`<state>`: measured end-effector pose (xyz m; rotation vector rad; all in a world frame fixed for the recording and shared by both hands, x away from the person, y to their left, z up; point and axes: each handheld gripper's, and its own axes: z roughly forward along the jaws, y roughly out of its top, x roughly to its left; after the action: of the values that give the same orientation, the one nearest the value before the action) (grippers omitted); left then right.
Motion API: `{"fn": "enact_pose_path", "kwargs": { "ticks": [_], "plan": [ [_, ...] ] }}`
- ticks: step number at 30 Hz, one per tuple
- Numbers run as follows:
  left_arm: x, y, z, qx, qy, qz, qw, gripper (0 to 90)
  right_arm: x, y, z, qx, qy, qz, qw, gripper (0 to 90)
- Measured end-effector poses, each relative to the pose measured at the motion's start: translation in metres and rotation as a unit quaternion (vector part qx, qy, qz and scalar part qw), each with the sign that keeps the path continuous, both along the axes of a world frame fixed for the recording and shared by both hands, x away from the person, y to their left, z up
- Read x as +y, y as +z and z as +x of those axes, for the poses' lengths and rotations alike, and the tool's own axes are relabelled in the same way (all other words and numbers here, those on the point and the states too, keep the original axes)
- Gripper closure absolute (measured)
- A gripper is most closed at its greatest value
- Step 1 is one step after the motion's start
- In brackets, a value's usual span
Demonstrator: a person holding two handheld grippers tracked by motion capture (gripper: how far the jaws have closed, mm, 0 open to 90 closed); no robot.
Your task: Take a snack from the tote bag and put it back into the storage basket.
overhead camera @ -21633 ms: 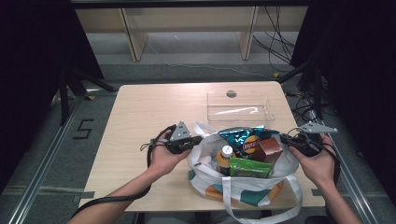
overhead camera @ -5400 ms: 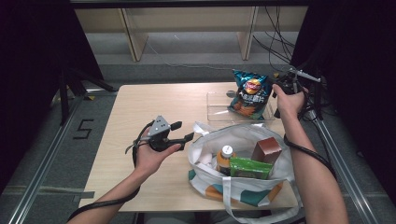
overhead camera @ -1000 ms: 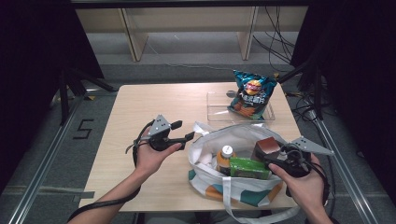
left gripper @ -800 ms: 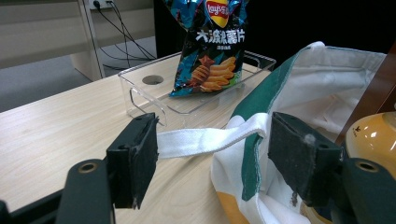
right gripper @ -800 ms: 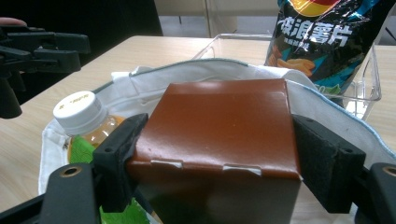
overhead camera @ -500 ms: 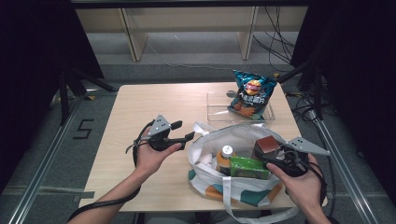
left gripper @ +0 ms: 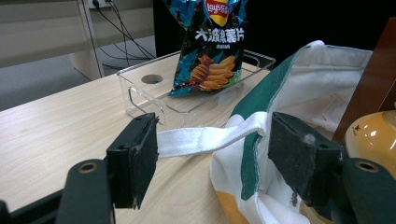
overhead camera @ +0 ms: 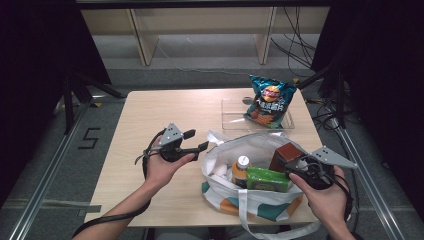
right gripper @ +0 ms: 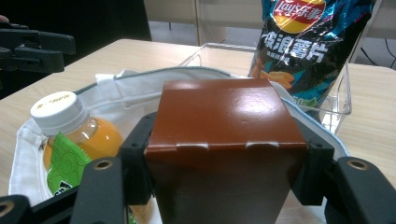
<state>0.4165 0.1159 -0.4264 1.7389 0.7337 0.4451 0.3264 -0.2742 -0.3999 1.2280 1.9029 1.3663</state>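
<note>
Gripping the brown box (right gripper: 229, 140) from both sides, the right gripper (right gripper: 229, 163) has its black pads against the carton's two side walls; its jaws have just been closing onto it. The box stands upright between them, inside the white cloth bag (overhead camera: 260, 150), whose rim curves around just beyond the gripper. Seen from above, the right gripper (overhead camera: 294, 169) sits at the bag's right edge with the box (overhead camera: 286, 156) at its tip. Beside the box, on the gripper's left, an orange drink bottle (right gripper: 70, 121) with a white cap stands in the bag, and a green packet (right gripper: 65, 172) lies against it, nearer the gripper. Beyond the box and the bag's rim, a blue chip bag (right gripper: 308, 46) leans upright in a clear plastic tray (right gripper: 338, 105) on the desk (right gripper: 121, 53).

The left gripper (overhead camera: 198, 141) is held level over the desk just to the left of the bag, its jaws spread wide and pressing nothing. In its own view the left gripper (left gripper: 212, 163) looks along the desk at the bag's white strap (left gripper: 205, 137), which runs across the gap between the jaws but farther off. The bag's green-edged cloth (left gripper: 299, 84) rises beside the gripper's right jaw, and the chip bag (left gripper: 212, 46) and tray (left gripper: 144, 93) stand well beyond it.
</note>
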Motion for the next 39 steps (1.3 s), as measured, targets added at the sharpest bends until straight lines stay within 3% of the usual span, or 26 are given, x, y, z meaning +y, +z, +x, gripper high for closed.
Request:
{"fn": "enact_pose_path", "kwargs": {
  "ticks": [6, 7, 9, 10, 11, 13, 15, 16, 17, 18, 20, 22, 23, 26, 27, 31, 33, 37, 38, 39],
  "plan": [
    [0.000, 0.000, 0.000, 0.000, 0.001, -0.001, 1.0000, 32.5, 0.000, 0.003, -0.002, 0.008, -0.006, 0.005, 0.9999, 39.0],
    [0.000, 0.000, 0.000, -0.001, 0.001, -0.001, 1.0000, 32.6, -0.001, 0.003, -0.001, -0.005, -0.002, -0.004, 1.0000, 39.0],
    [0.001, 0.001, 0.000, -0.001, 0.001, -0.001, 1.0000, 32.6, -0.001, 0.005, -0.002, -0.005, -0.006, -0.002, 1.0000, 39.0],
    [0.001, 0.001, 0.000, -0.001, 0.001, -0.001, 1.0000, 32.6, 0.000, 0.007, -0.003, 0.000, -0.004, 0.012, 0.9999, 39.0],
    [0.001, 0.001, 0.000, -0.001, 0.001, -0.001, 1.0000, 32.6, -0.001, 0.008, -0.002, -0.006, 0.002, 0.006, 1.0000, 39.0],
    [0.001, 0.001, 0.000, 0.000, 0.001, -0.002, 1.0000, 32.5, -0.002, 0.011, -0.004, -0.015, -0.012, 0.011, 0.9998, 39.0],
    [0.001, 0.001, 0.000, -0.001, 0.001, -0.002, 1.0000, 32.5, -0.003, 0.015, -0.005, -0.006, -0.012, 0.022, 0.9997, 39.0],
    [0.001, 0.001, 0.000, -0.002, 0.001, -0.001, 1.0000, 32.5, -0.006, 0.016, -0.003, -0.023, -0.001, 0.017, 0.9996, 39.0],
    [0.001, 0.001, 0.000, -0.001, 0.002, -0.002, 1.0000, 32.5, -0.004, 0.018, -0.005, -0.013, -0.009, 0.030, 0.9994, 39.0],
    [0.001, 0.001, 0.000, -0.001, 0.002, -0.002, 1.0000, 32.5, -0.006, 0.019, -0.004, -0.028, -0.005, 0.015, 0.9995, 39.0],
    [0.001, 0.000, 0.000, 0.000, 0.002, -0.002, 1.0000, 32.5, -0.005, 0.023, -0.006, -0.018, -0.010, 0.024, 0.9995, 39.0],
    [0.001, 0.000, 0.000, 0.000, 0.002, -0.002, 1.0000, 32.5, -0.007, 0.025, -0.004, -0.032, -0.009, 0.016, 0.9993, 39.1],
    [0.001, 0.000, 0.000, 0.000, 0.002, -0.002, 1.0000, 32.5, -0.006, 0.026, -0.005, -0.028, -0.010, 0.028, 0.9992, 39.1],
    [0.001, 0.000, 0.000, -0.001, 0.002, -0.002, 1.0000, 32.5, -0.006, 0.029, -0.004, -0.035, -0.010, 0.026, 0.9990, 39.1],
    [0.001, 0.001, 0.000, -0.001, 0.002, -0.002, 1.0000, 32.5, -0.005, 0.031, -0.006, -0.027, -0.017, 0.033, 0.9990, 39.1],
    [0.001, 0.001, 0.001, -0.001, 0.002, -0.002, 1.0000, 32.5, -0.007, 0.036, -0.003, -0.047, -0.012, 0.026, 0.9985, 39.1],
    [0.001, 0.001, 0.001, 0.000, 0.002, -0.002, 1.0000, 32.5, -0.007, 0.039, -0.005, -0.039, -0.018, 0.032, 0.9986, 39.1],
    [0.001, 0.001, 0.001, 0.000, 0.003, -0.002, 1.0000, 32.5, -0.009, 0.044, -0.003, -0.047, -0.017, 0.034, 0.9982, 39.1],
    [0.001, 0.001, 0.001, 0.000, 0.002, -0.002, 1.0000, 32.5, -0.011, 0.045, -0.002, -0.059, -0.015, 0.024, 0.9979, 39.1],
    [0.001, 0.001, 0.001, 0.000, 0.003, -0.002, 1.0000, 32.5, -0.010, 0.047, -0.002, -0.054, -0.016, 0.031, 0.9980, 39.1]
  ]
}}
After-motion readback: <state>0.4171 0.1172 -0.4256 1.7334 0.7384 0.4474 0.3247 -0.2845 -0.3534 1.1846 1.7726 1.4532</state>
